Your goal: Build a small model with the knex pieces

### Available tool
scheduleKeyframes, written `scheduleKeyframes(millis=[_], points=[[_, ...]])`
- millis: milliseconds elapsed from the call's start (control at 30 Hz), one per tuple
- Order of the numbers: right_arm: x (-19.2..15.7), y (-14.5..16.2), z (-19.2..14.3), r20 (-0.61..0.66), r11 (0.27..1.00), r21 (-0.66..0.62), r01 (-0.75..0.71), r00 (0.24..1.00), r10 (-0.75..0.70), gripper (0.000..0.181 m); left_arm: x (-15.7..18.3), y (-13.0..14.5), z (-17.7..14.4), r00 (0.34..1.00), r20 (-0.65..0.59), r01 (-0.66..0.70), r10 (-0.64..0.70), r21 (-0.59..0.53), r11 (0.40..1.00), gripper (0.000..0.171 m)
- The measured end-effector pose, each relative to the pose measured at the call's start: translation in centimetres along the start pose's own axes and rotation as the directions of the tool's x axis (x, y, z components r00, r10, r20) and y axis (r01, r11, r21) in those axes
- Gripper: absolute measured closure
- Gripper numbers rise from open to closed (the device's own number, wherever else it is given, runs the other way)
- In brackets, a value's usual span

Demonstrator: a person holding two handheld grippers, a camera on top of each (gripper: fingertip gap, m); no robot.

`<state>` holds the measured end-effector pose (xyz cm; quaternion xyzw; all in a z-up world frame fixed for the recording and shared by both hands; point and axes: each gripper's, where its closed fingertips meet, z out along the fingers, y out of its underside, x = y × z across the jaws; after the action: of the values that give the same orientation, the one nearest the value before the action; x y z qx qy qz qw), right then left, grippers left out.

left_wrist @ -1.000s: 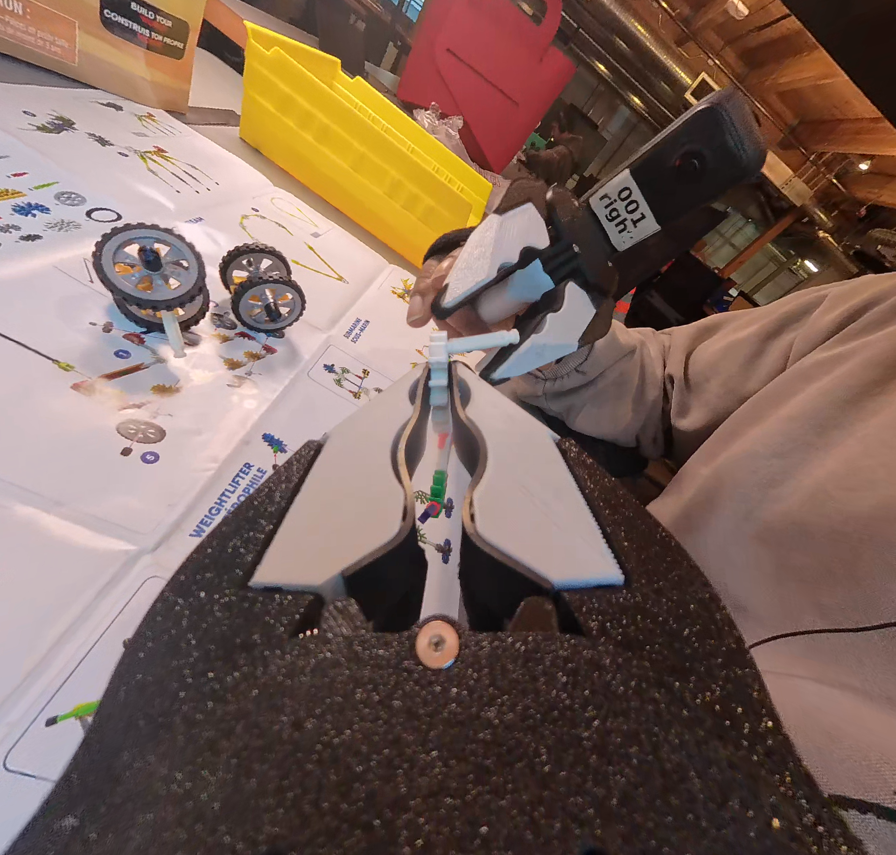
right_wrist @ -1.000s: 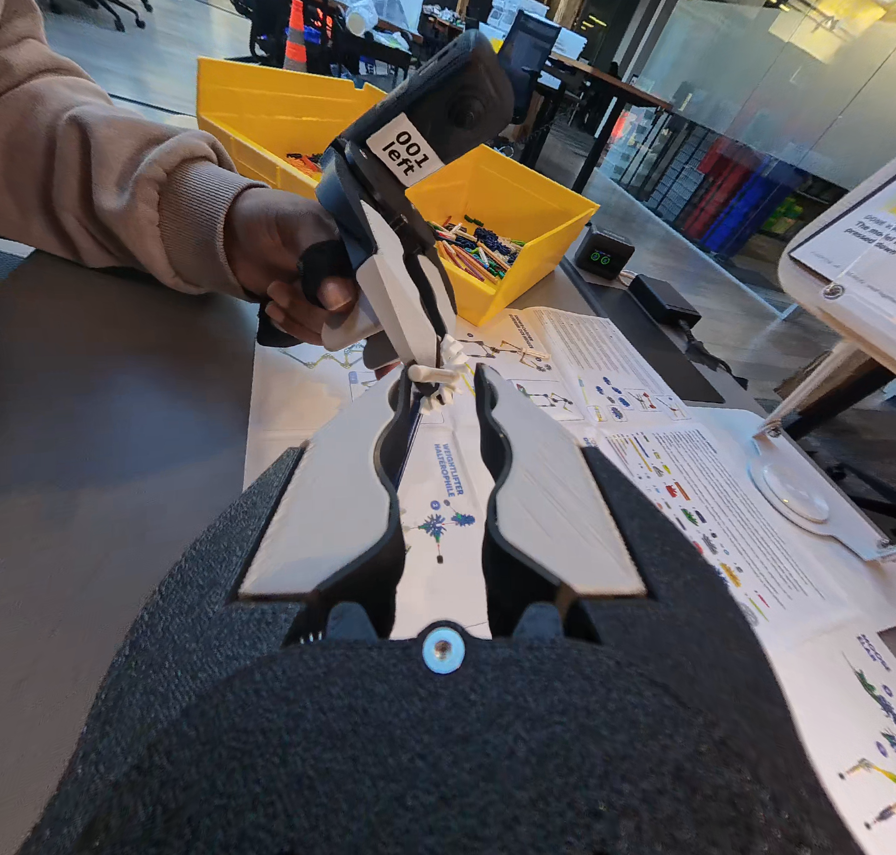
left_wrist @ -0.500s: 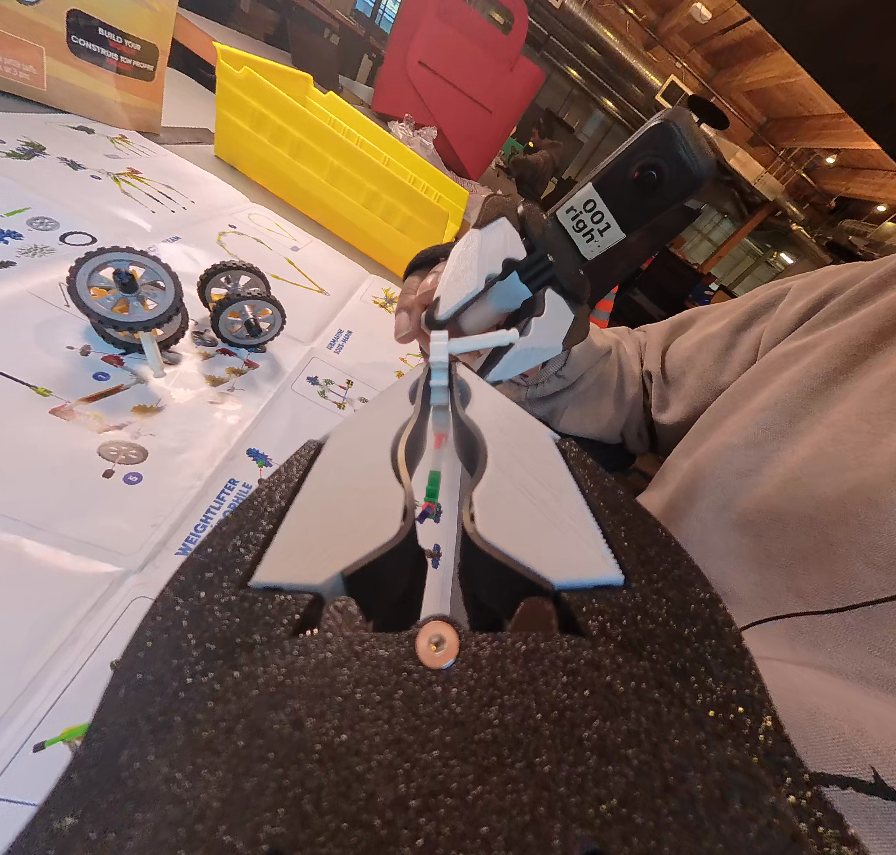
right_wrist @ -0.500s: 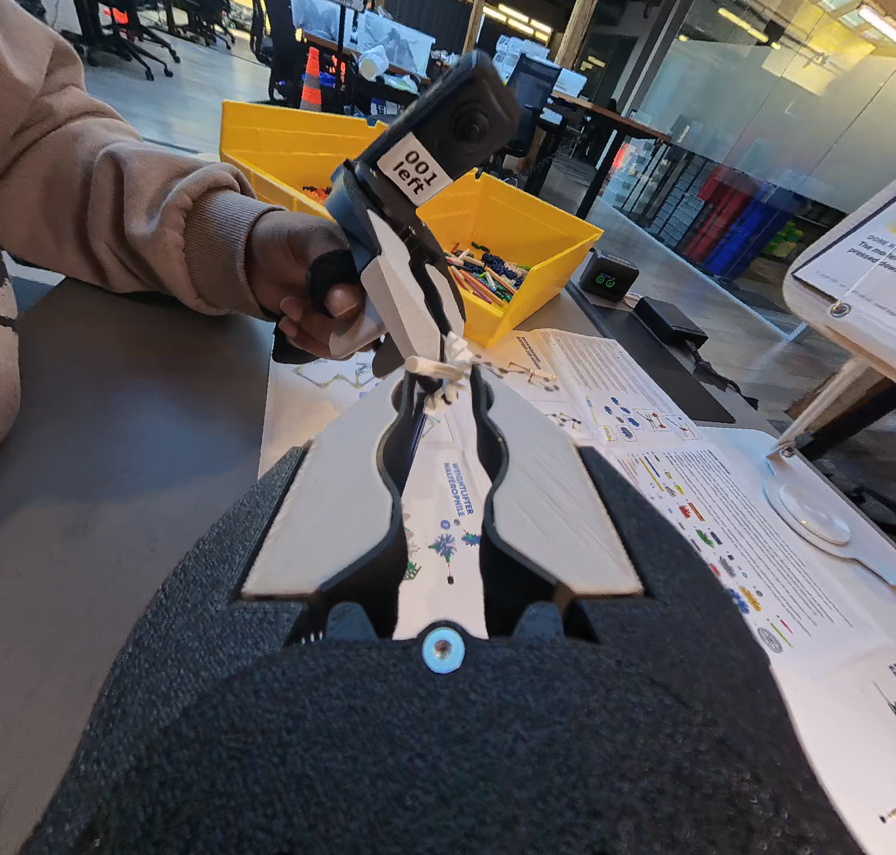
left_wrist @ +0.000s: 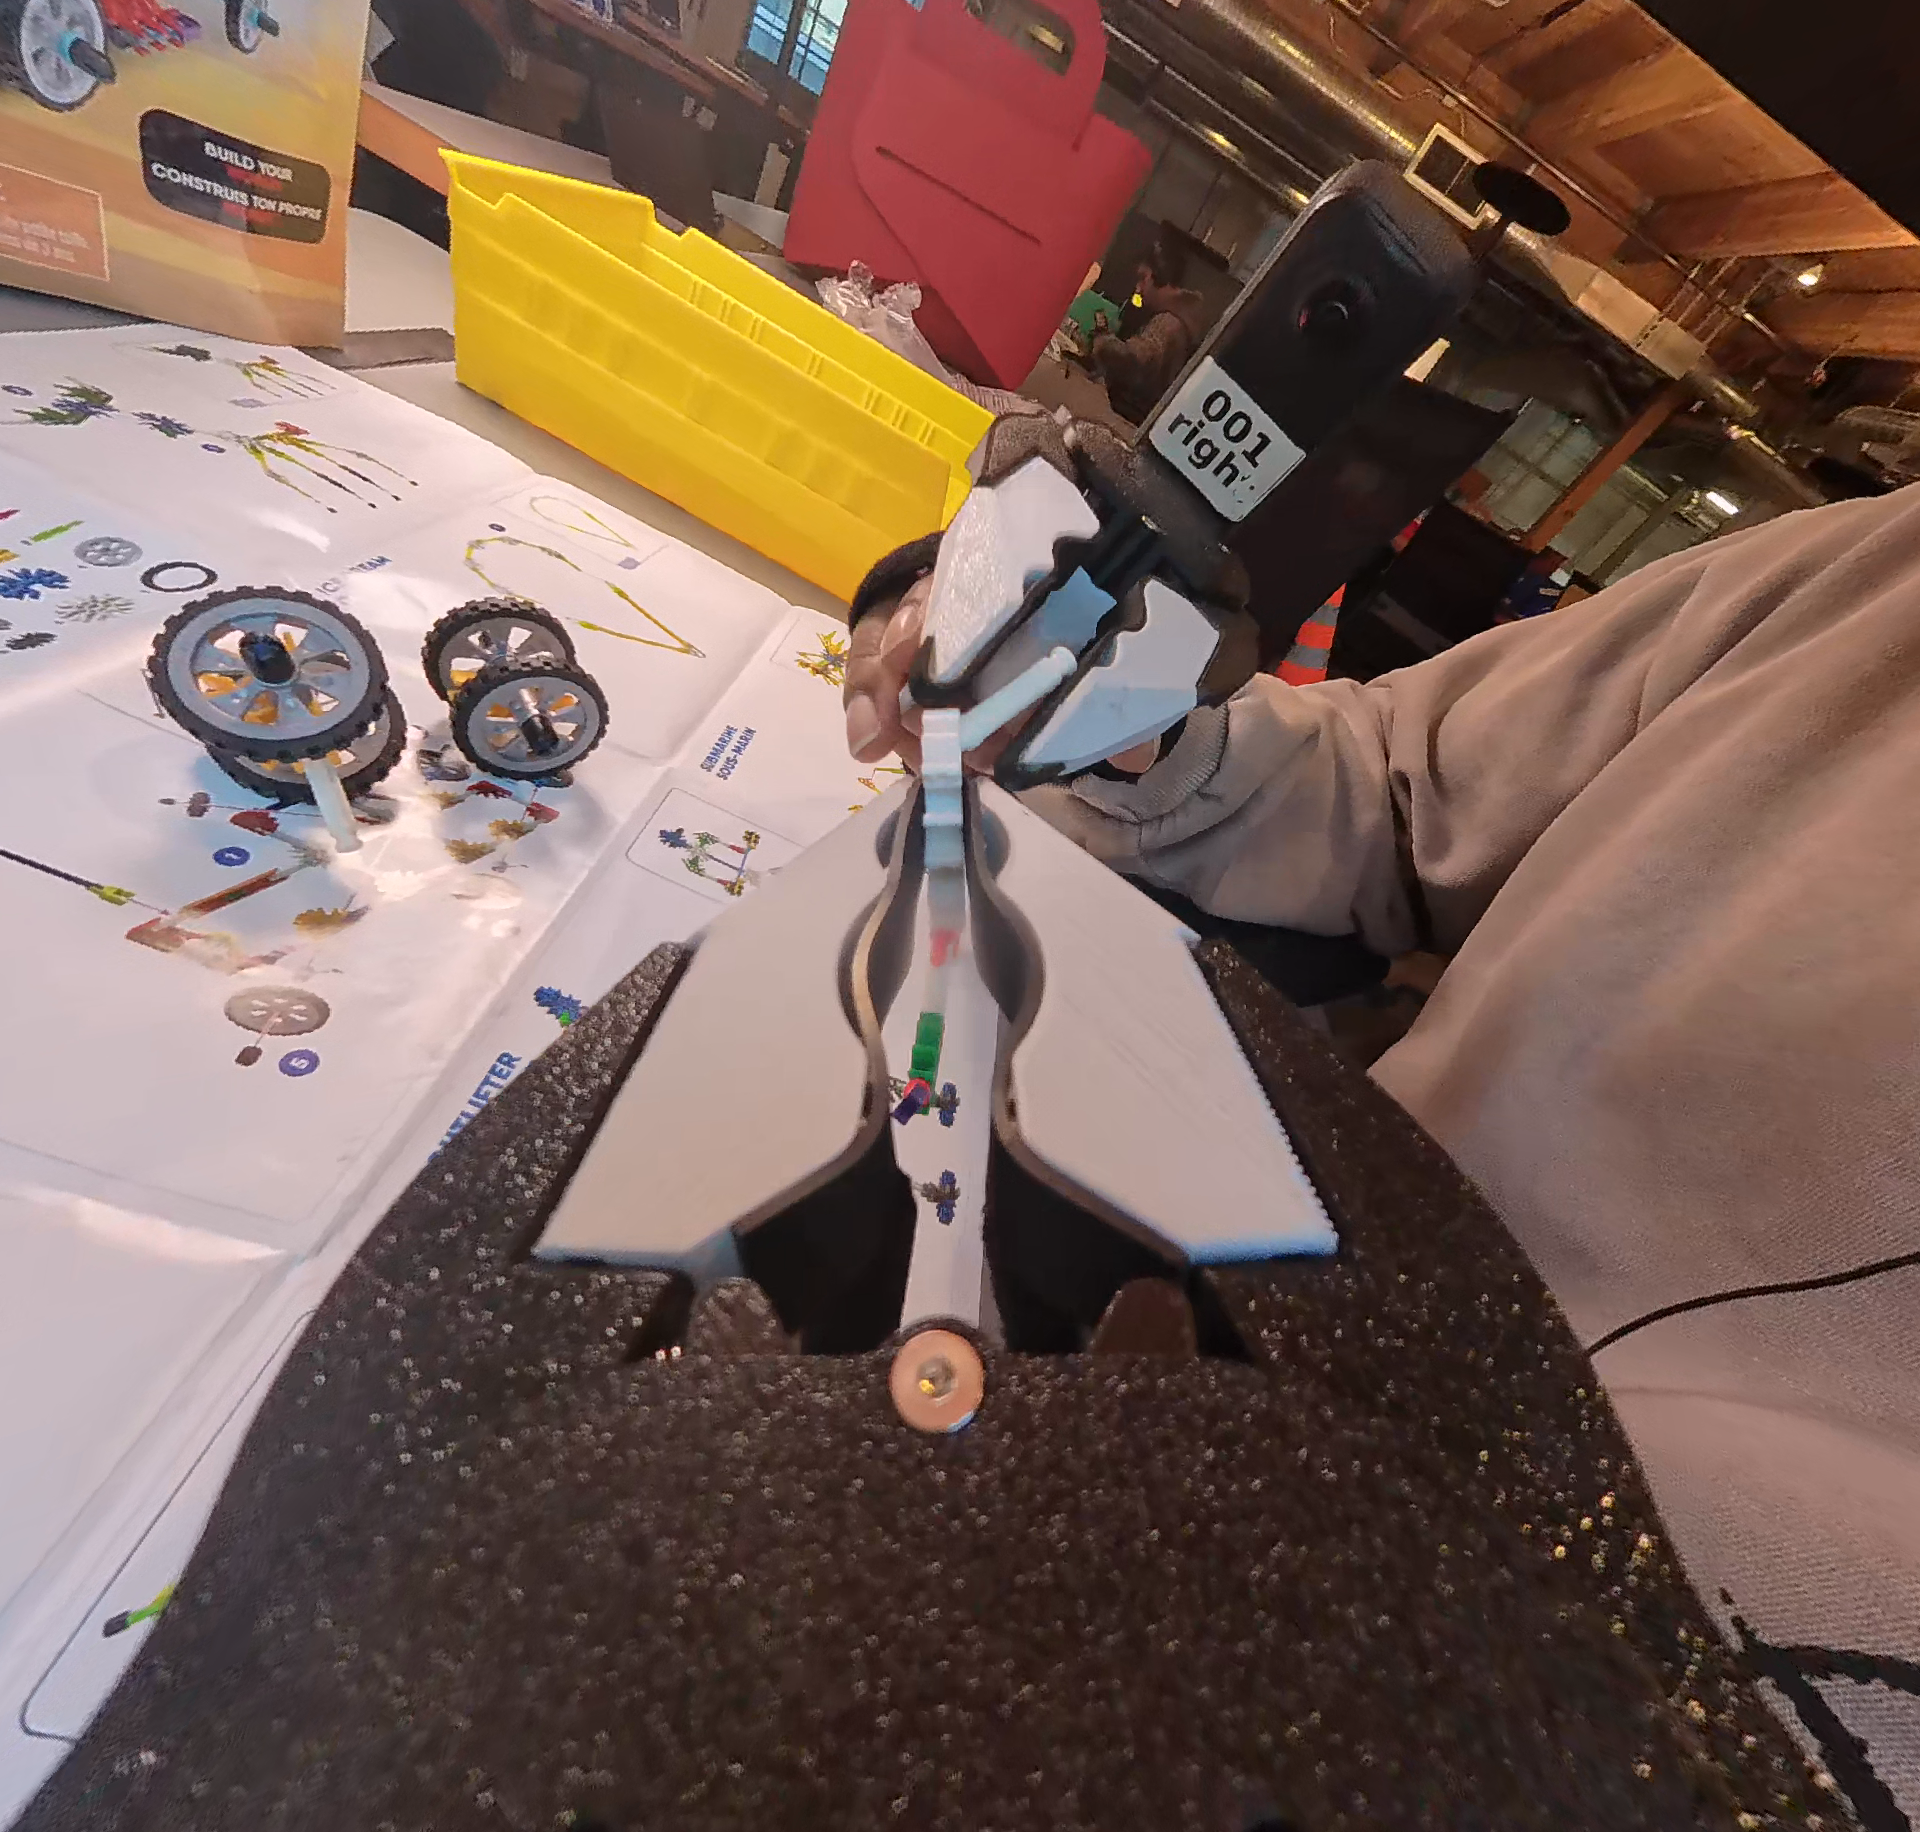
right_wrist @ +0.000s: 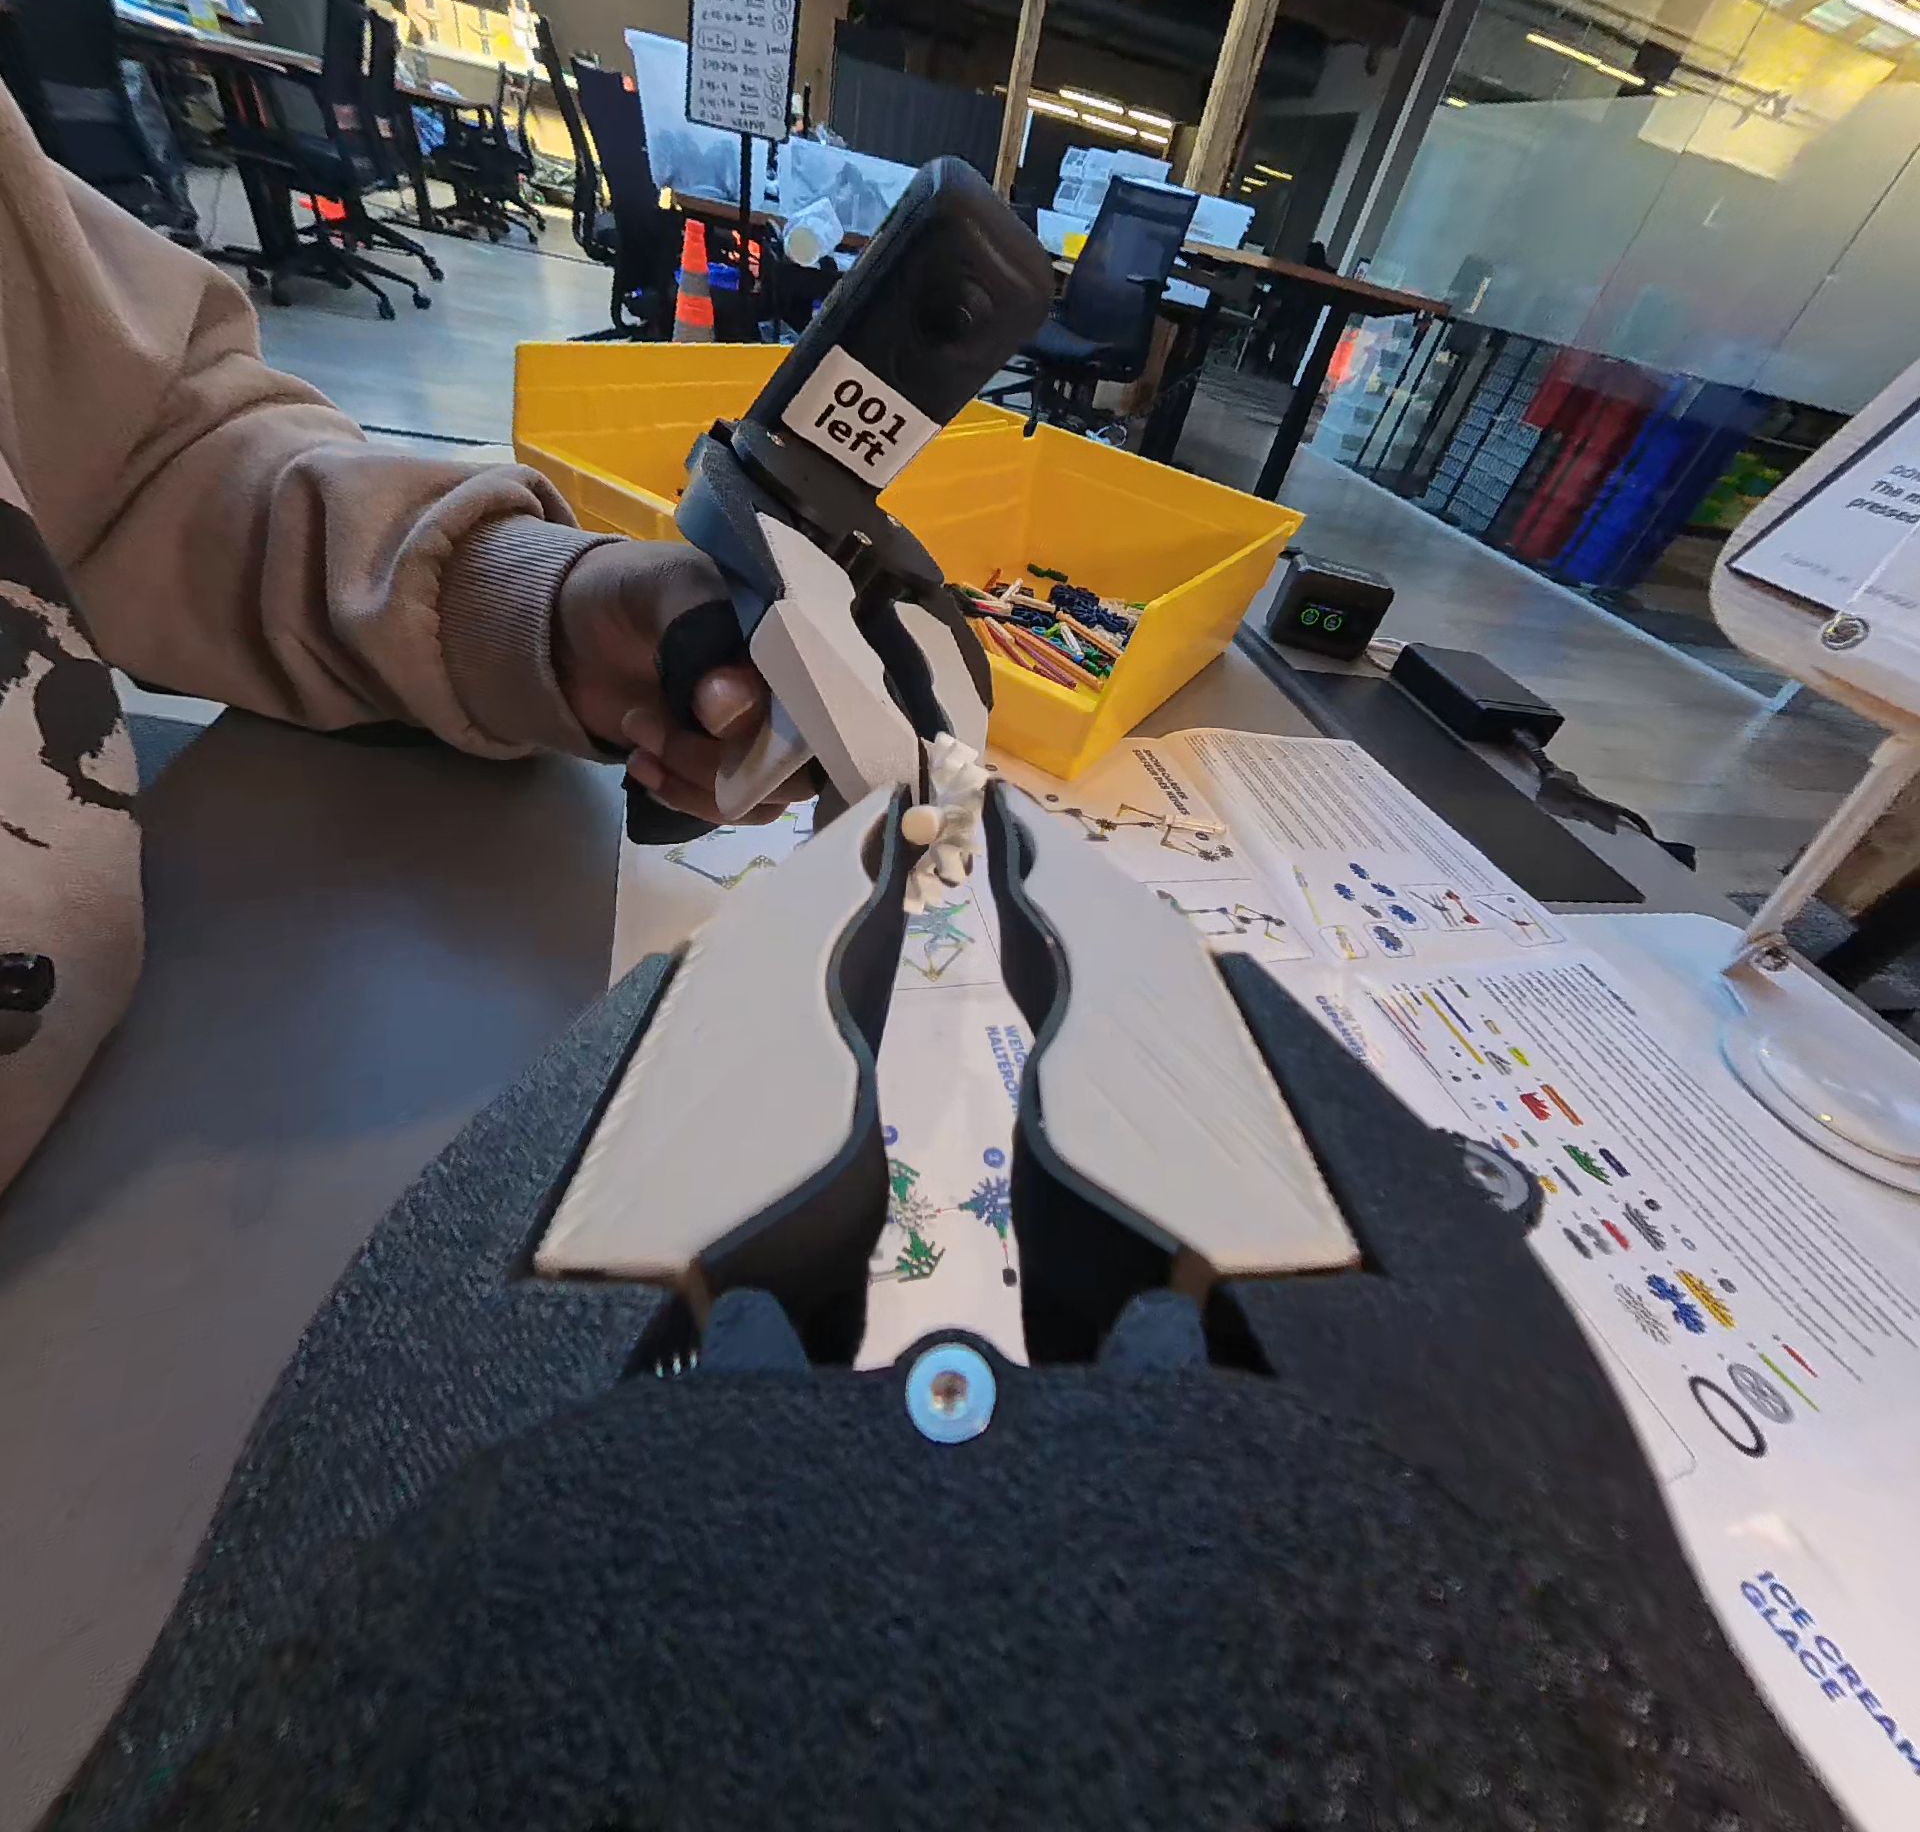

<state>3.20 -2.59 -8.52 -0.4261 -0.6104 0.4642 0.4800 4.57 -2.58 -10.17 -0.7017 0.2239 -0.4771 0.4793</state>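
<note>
My left gripper (left_wrist: 940,780) is shut on a white snowflake-shaped connector (left_wrist: 942,743), held edge-on above the instruction sheet (left_wrist: 312,951). A short white rod (left_wrist: 1013,693) runs from the connector up and right, between the fingers of my right gripper (left_wrist: 971,728). In the right wrist view my right gripper (right_wrist: 943,818) has narrow jaws around the rod's round end (right_wrist: 920,824) and the connector (right_wrist: 951,847). The left gripper (right_wrist: 831,691) points down onto them from behind. Both grippers meet tip to tip.
Two wheel pairs (left_wrist: 270,686) (left_wrist: 514,702) lie on the sheet to the left. A yellow bin (right_wrist: 1143,535) of several coloured rods stands behind, with a toy box (left_wrist: 177,120) and a red bag (left_wrist: 956,151). A black device (right_wrist: 1330,608) and a stand base (right_wrist: 1829,1086) are at right.
My right gripper's jaws have narrowed around the rod and connector. The rod now tilts up towards the right gripper instead of lying level. Both grippers have shifted slightly over the sheet.
</note>
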Motion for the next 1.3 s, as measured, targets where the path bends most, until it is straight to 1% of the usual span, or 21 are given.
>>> scheduleKeyframes(millis=[133,300,367,400,433,467,500,567,600,633,700,733,767,833,867,933,967,1033,1100,1233,1300], points=[[0.1,-0.2,-0.1,-0.008,1.0,0.006,0.015,1.0,-0.015,0.178,0.1,0.0,0.0,1.0,-0.022,0.01,-0.009,0.008,1.0,0.168],[-0.6,-0.1,-0.3,0.093,0.995,0.0,-0.101,0.991,0.101,0.179,0.4,0.5,0.1,0.999,-0.029,-0.034,0.034,-0.03,0.999,0.169],[-5.2,-2.1,-0.6,0.386,0.97,0.044,-0.238,0.9,0.203,0.179,-2.9,0.3,-0.8,0.991,0.132,-0.032,0.035,-0.025,0.999,0.169],[-6.5,-1.4,0.5,0.374,0.985,-0.005,-0.171,0.913,0.16,0.179,-3.4,-0.3,-1.6,0.992,0.128,-0.022,0.023,-0.007,1.0,0.169],[-7.1,-0.4,1.3,0.342,0.997,-0.046,-0.066,0.936,0.078,0.178,-3.0,-0.8,-2.3,0.99,0.12,-0.067,0.068,-0.012,0.998,0.168],[-7.1,-0.7,1.5,0.34,0.994,-0.036,-0.103,0.934,0.109,0.179,-2.2,-1.2,-2.5,0.983,0.119,-0.138,0.141,-0.031,0.99,0.168],[-6.3,-1.0,1.3,0.339,0.984,-0.025,-0.178,0.924,0.176,0.178,-1.6,-1.5,-2.4,0.981,0.106,-0.159,0.162,-0.031,0.987,0.168],[-4.9,-1.0,0.7,0.343,0.967,-0.022,-0.254,0.907,0.246,0.178,-1.2,-0.8,-2.1,1.0,0.03,-0.003,0.004,-0.045,0.999,0.168],[-4.3,-1.3,0.5,0.337,0.958,0.004,-0.287,0.903,0.269,0.178,-1.6,0.8,-1.9,0.994,-0.002,0.109,-0.109,-0.108,0.988,0.168],[-3.8,-1.7,0.4,0.329,0.945,0.028,-0.326,0.895,0.299,0.178,-2.3,2.2,-1.7,0.979,-0.008,0.201,-0.205,-0.152,0.968,0.168],[-3.0,-1.6,0.4,0.307,0.928,0.044,-0.37,0.889,0.34,0.178,-3.7,3.7,-1.4,0.946,0.016,0.322,-0.324,-0.161,0.933,0.164],[-2.6,-1.3,0.4,0.287,0.929,0.046,-0.368,0.895,0.341,0.178,-4.4,4.1,-1.4,0.944,0.046,0.329,-0.326,-0.177,0.928,0.147],[-2.4,-1.0,0.3,0.271,0.931,0.048,-0.361,0.902,0.336,0.177,-5.3,4.4,-1.6,0.955,0.102,0.293,-0.278,-0.187,0.938,0.131],[-1.7,-1.0,0.1,0.256,0.924,0.075,-0.376,0.903,0.346,0.178,-6.2,3.4,-2.4,0.978,0.179,0.141,-0.108,-0.182,0.973,0.126],[-1.4,-1.4,-0.1,0.265,0.908,0.1,-0.407,0.89,0.37,0.177,-5.7,2.2,-2.8,0.985,0.171,0.064,-0.037,-0.155,0.986,0.126],[-0.5,-2.1,-0.3,0.275,0.854,0.156,-0.497,0.852,0.445,0.178,-3.1,0.0,-3.0,0.995,0.074,-0.053,0.06,-0.085,0.995,0.131],[0.1,-2.3,-0.3,0.279,0.814,0.183,-0.551,0.823,0.494,0.178,-1.7,-0.6,-2.9,0.995,0.022,-0.094,0.096,-0.052,0.994,0.136],[0.5,-2.6,-0.3,0.329,0.721,0.213,-0.659,0.744,0.582,0.178,0.1,-1.3,-2.3,0.99,-0.016,-0.144,0.143,0.0,0.99,0.142],[0.5,-2.6,0.0,0.351,0.679,0.218,-0.701,0.705,0.616,0.178,1.3,-1.7,-1.8,0.992,-0.063,-0.108,0.111,0.039,0.993,0.149],[-0.6,-3.1,0.3,0.376,0.712,0.22,-0.667,0.731,0.569,0.178,2.6,-2.6,-1.8,0.977,-0.206,0.079,-0.054,0.114,0.99,0.161],[-0.9,-3.3,0.2,0.378,0.728,0.225,-0.647,0.747,0.547,0.178,2.9,-2.7,-1.9,0.964,-0.248,0.133,-0.1,0.122,0.983,0.163]])
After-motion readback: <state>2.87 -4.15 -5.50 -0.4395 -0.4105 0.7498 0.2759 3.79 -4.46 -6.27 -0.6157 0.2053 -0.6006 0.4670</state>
